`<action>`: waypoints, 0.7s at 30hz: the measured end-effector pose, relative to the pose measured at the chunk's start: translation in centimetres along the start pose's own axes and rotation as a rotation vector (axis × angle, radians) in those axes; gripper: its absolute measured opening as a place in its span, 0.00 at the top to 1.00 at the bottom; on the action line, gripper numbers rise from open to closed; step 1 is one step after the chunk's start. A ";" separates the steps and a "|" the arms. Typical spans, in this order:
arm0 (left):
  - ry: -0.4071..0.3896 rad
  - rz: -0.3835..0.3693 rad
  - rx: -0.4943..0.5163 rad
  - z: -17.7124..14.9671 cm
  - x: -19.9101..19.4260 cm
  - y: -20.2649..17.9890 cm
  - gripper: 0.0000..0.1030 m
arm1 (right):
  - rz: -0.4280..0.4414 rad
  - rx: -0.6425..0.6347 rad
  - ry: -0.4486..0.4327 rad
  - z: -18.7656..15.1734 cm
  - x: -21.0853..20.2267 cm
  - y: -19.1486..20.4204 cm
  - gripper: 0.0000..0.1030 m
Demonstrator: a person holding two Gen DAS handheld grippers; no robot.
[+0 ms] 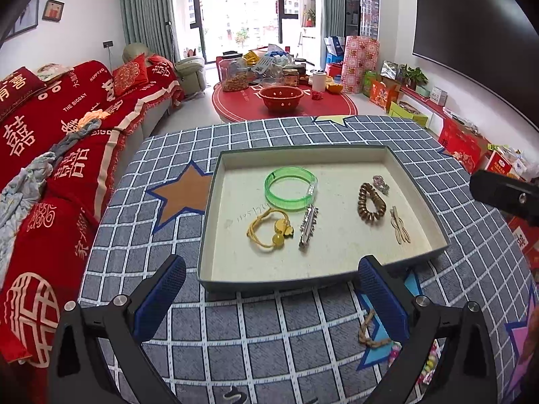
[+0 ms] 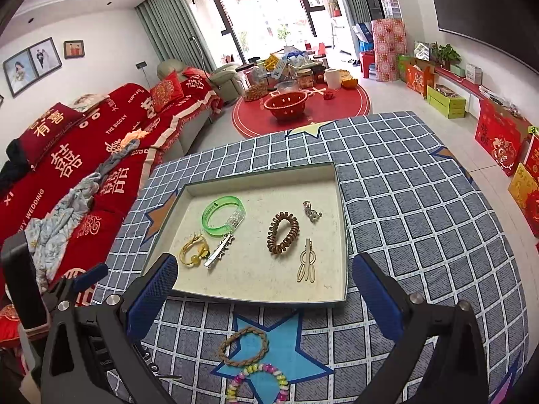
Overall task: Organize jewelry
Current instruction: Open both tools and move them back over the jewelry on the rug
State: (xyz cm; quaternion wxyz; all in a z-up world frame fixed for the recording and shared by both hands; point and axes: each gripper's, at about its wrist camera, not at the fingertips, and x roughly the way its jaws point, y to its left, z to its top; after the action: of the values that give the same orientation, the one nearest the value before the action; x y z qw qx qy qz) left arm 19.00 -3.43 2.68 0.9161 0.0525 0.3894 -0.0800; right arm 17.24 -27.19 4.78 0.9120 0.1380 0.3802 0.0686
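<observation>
A shallow grey tray (image 1: 422,181) (image 2: 342,235) on the checked table holds a green bangle (image 1: 290,189) (image 2: 223,214), a yellow hair tie (image 1: 269,228) (image 2: 192,249), a silver clip (image 1: 308,227) (image 2: 219,250), a brown coil tie (image 1: 370,203) (image 2: 283,233), a small silver piece (image 1: 380,183) (image 2: 311,211) and a gold clip (image 1: 399,225) (image 2: 307,261). A braided brown bracelet (image 2: 243,346) (image 1: 369,331) and a pastel bead bracelet (image 2: 257,382) lie on the cloth before the tray. My left gripper (image 1: 271,298) and right gripper (image 2: 266,291) are open and empty, hovering at the tray's near edge.
The table (image 1: 269,336) wears a blue checked cloth with star patches. A red-covered sofa (image 1: 50,134) runs along the left. A red round rug (image 2: 303,107) with a bowl and jars lies beyond. Boxes line the right wall (image 2: 498,134).
</observation>
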 end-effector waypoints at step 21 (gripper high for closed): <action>0.047 -0.089 0.050 -9.2 -4.8 -0.5 0.00 | 0.016 0.023 0.164 -6.1 -1.9 -1.4 0.00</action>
State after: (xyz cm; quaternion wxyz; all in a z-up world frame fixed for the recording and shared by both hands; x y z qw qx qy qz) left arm 9.15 -2.00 -0.22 0.9006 0.0600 0.4106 -0.1293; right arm 11.56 -27.76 1.49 0.8755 0.1453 0.4534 0.0827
